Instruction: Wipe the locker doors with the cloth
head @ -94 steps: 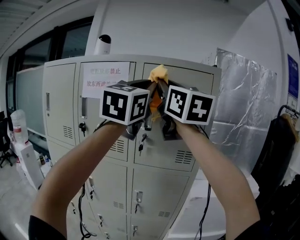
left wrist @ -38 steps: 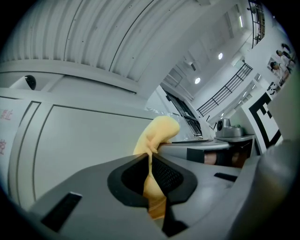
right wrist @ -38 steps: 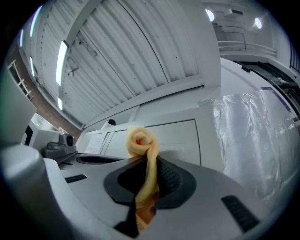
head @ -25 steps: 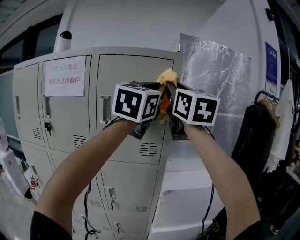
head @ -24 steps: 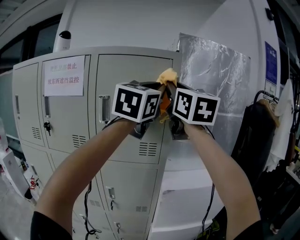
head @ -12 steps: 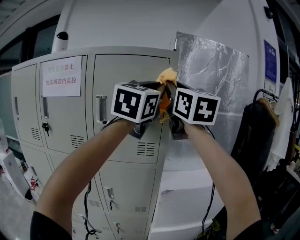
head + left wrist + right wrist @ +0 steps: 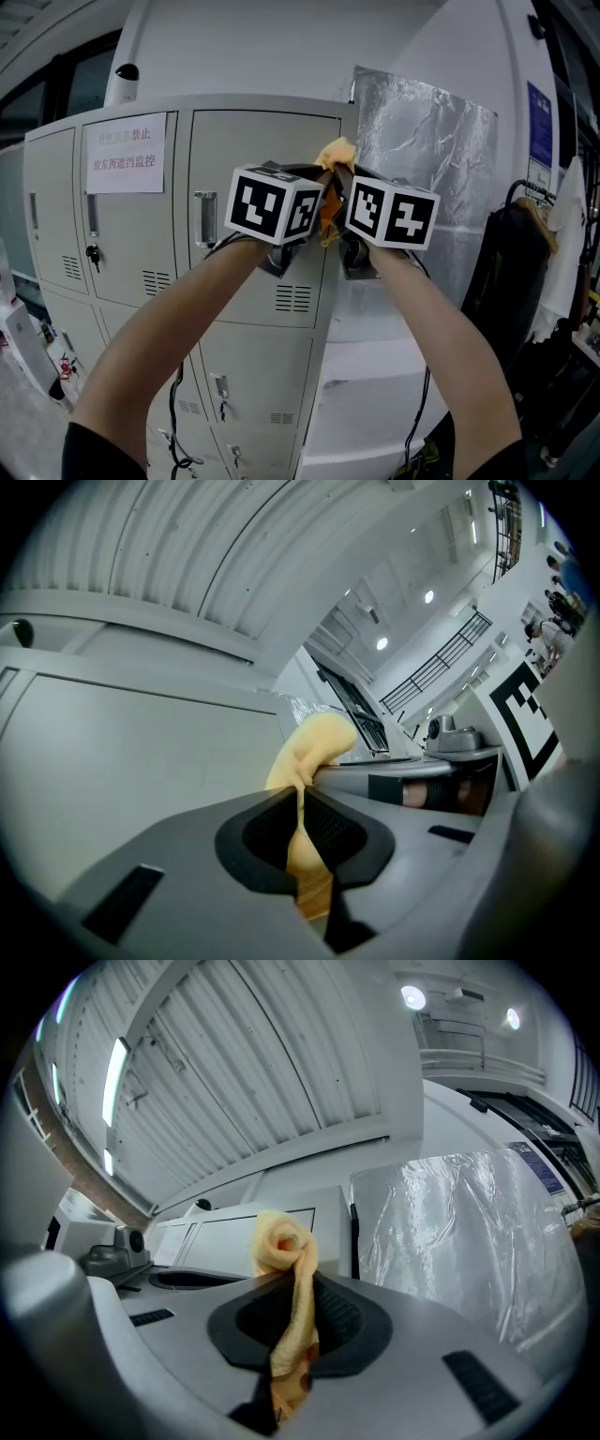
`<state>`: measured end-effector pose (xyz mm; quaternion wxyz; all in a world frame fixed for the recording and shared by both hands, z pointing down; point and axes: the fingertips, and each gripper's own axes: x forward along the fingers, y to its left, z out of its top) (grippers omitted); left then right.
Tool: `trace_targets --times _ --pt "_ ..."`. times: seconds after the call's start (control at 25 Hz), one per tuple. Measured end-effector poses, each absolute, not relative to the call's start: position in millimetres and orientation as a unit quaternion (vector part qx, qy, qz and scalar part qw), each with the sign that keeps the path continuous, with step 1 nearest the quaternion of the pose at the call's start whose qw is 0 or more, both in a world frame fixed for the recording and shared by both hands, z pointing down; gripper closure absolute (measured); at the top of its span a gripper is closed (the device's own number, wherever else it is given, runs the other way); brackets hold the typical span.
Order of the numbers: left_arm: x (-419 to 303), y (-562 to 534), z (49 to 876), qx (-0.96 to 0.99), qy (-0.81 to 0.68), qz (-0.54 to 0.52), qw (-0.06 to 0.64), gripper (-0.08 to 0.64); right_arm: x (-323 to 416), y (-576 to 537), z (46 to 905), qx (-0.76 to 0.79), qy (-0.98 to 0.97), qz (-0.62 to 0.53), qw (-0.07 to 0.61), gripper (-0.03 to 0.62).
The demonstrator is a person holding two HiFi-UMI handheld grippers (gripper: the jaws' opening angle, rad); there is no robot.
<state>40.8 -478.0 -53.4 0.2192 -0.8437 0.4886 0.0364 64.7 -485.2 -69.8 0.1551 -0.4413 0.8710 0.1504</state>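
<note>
Both grippers are raised side by side in front of the grey lockers (image 7: 253, 234), near the top right door (image 7: 267, 141). A yellow-orange cloth (image 7: 335, 153) sticks up between them. In the left gripper view the left gripper (image 7: 302, 803) is shut on the cloth (image 7: 314, 752), which bulges above the jaws. In the right gripper view the right gripper (image 7: 298, 1302) is shut on the same cloth (image 7: 283, 1241), whose end is curled into a knob. I cannot tell whether the cloth touches the door. The marker cubes (image 7: 274, 204) hide the jaws in the head view.
A white notice (image 7: 123, 153) is stuck on the upper middle door. Door handles (image 7: 203, 218) and keys (image 7: 91, 255) protrude from the doors. Silver foil sheeting (image 7: 422, 159) covers the wall right of the lockers. Dark clothing (image 7: 530, 281) hangs at far right. Cables (image 7: 173, 431) dangle below.
Over the last 3.8 s both grippers and the cloth have shifted right along the lockers, from the middle doors to the right-hand column. In the last second almost nothing has moved.
</note>
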Motion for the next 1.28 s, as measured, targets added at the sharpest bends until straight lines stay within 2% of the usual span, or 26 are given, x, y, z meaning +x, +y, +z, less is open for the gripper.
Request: trace_targets --times 0.2,0.4,0.6,1.28 --pt "39.1 -471.7 -53.8 -0.845 0.487 0.046 0.215 0.523 61.9 -477.8 -69.7 -0.436 0.873 0.166 0.145 0.529" --pt "30.7 -439.1 -65.0 -0.849 0.472 0.085 0.224 0.523 49.3 -446.0 -79.8 -0.391 0.887 0.172 0.176 0.529" --pt "0.2 -413.6 -72.9 -0.839 0.486 0.072 0.235 0.523 22.7 -420.6 -89.3 -0.377 0.890 0.172 0.191 0.529" --pt "-142.6 -403.5 -3.5 -0.800 0.563 0.009 0.208 0.523 -127.5 -415.5 -18.6 -0.309 0.932 0.140 0.131 0.529"
